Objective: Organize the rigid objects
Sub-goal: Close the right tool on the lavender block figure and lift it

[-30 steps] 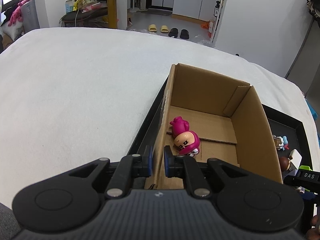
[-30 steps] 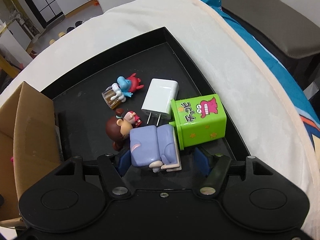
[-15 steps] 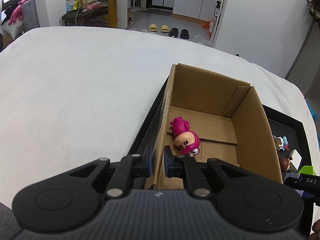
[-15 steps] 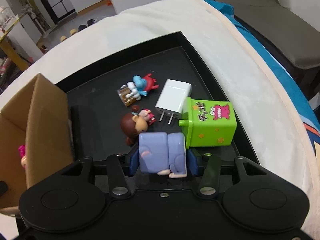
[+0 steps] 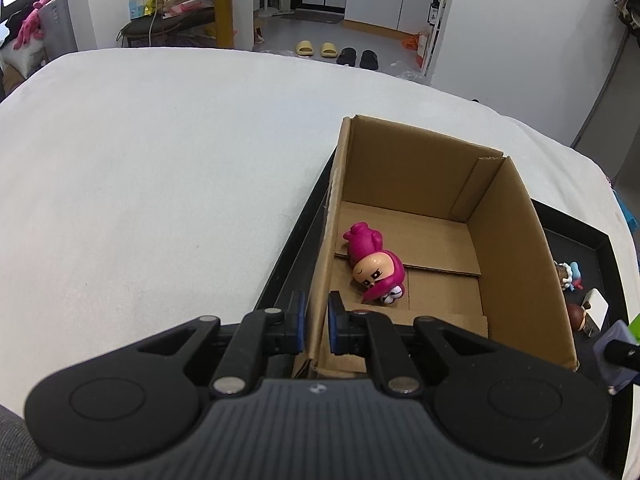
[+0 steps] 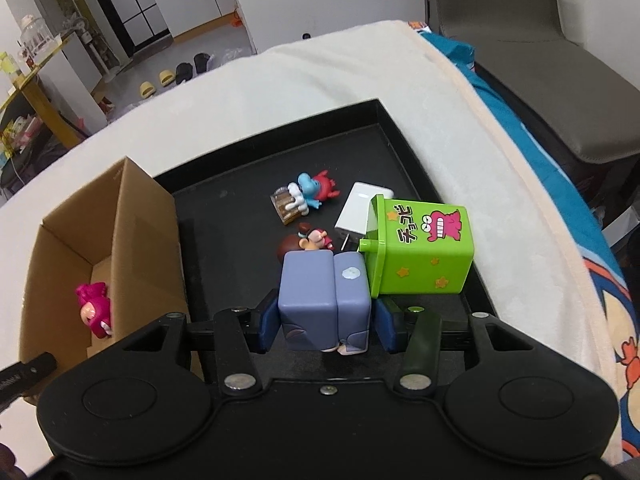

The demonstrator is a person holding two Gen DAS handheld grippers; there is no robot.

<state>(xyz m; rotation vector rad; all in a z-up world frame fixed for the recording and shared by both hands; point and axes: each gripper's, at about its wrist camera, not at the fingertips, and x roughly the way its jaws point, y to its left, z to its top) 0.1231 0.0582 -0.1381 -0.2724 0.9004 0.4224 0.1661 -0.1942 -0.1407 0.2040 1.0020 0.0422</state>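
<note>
Holding, right: your right gripper point(image 6: 325, 326) pinches the purple block point(image 6: 323, 300); both blue pads press its sides, and it hangs clear above the tray.
Holding, left: your left gripper point(image 5: 315, 322) is pressed onto the near left wall of the box point(image 5: 516, 248), one pad outside, one inside.
Tray: the black tray point(image 6: 404, 148) lies on the white cloth point(image 5: 160, 168); the box stands at its left end in the right wrist view.
Green bin: the green bin point(image 6: 420, 250) lies on its side just right of the block, lid end toward the charger.
Brown-haired figure: the brown-haired figure point(image 6: 306, 239) lies on the tray floor just beyond the block, partly hidden by it.
Charger: the white charger point(image 6: 362, 206) lies flat behind the bin, prongs toward you, partly covered by the bin lid.
Blue-red figure: the blue-red figure point(image 6: 310, 192) lies farther back, near the tray middle, apart from the charger.
Box contents: the pink figure point(image 5: 374, 266) lies on its side on the box floor, near the left wall.
Far edge: slippers point(image 5: 316, 49) sit on the floor past the cloth.
</note>
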